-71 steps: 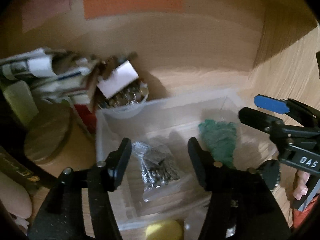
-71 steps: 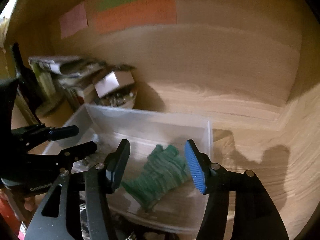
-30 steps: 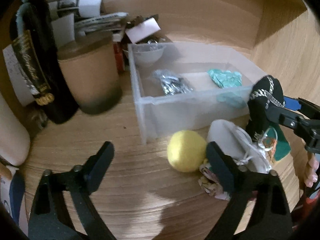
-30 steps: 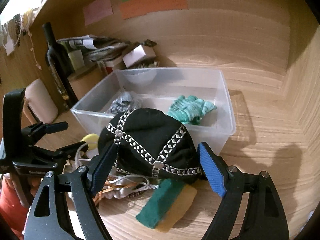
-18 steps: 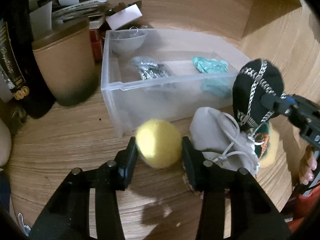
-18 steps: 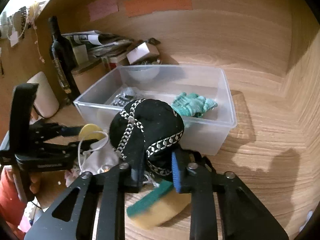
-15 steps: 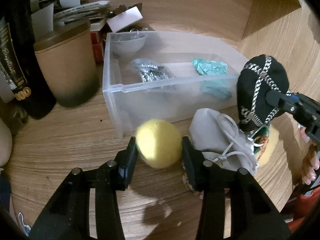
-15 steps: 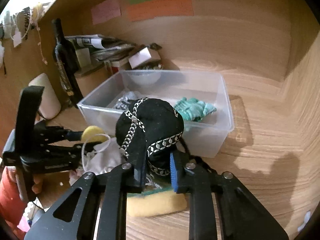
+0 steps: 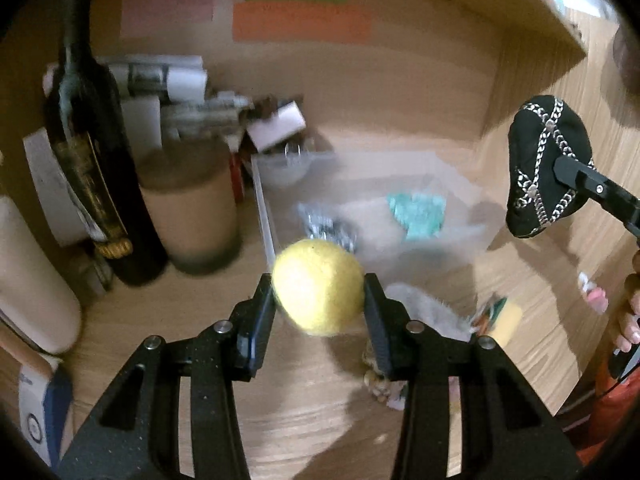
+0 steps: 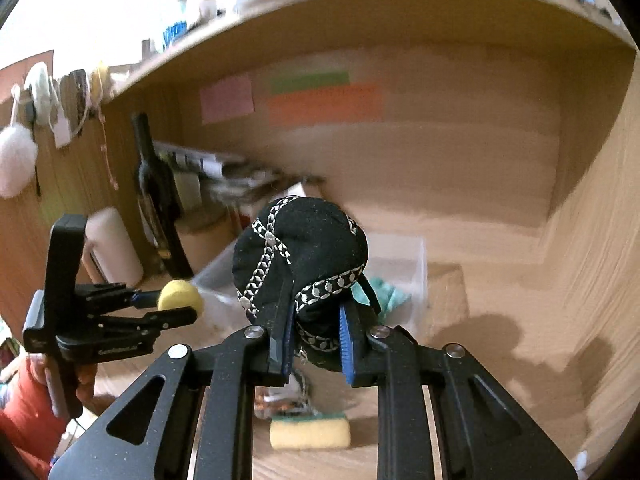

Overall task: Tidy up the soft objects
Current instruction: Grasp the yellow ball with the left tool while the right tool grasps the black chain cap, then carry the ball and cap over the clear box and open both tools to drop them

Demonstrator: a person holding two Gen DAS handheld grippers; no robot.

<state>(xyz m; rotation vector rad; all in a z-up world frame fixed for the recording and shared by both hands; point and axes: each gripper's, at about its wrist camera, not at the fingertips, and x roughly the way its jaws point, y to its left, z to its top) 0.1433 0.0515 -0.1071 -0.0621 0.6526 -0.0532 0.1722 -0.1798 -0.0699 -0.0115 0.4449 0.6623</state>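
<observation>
A: Left side?
B: Wine bottle (image 9: 90, 160) upright at far left, tan canister (image 9: 192, 216) just right of it, both on the desk (image 9: 168, 320). Left gripper (image 9: 319, 300) has its jaws clamped on the yellow ball (image 9: 318, 286), one on each side, held above the desk in front of the near corner of the clear bin (image 9: 264, 216). Ball is round, so no long axis to report.
A: Bin contents?
B: Silvery packet (image 9: 326, 226) left, teal glove (image 9: 418, 212) right. Blurred, can't give the glove's direction.
A: Right side?
B: Right gripper (image 10: 314, 338) jaws pinched together on the lower edge of the black cap (image 10: 300, 256) with silver chain trim. Cap is in the air, dome up and bulging forward above the jaws, open edge down. In the right wrist view it sits in front of the bin (image 10: 416, 264).
A: Under it?
B: Yellow-and-green sponge (image 10: 310, 432) flat on the desk, long axis left-right in the right wrist view. White pouch (image 9: 424, 308) just left of it in the left wrist view.
</observation>
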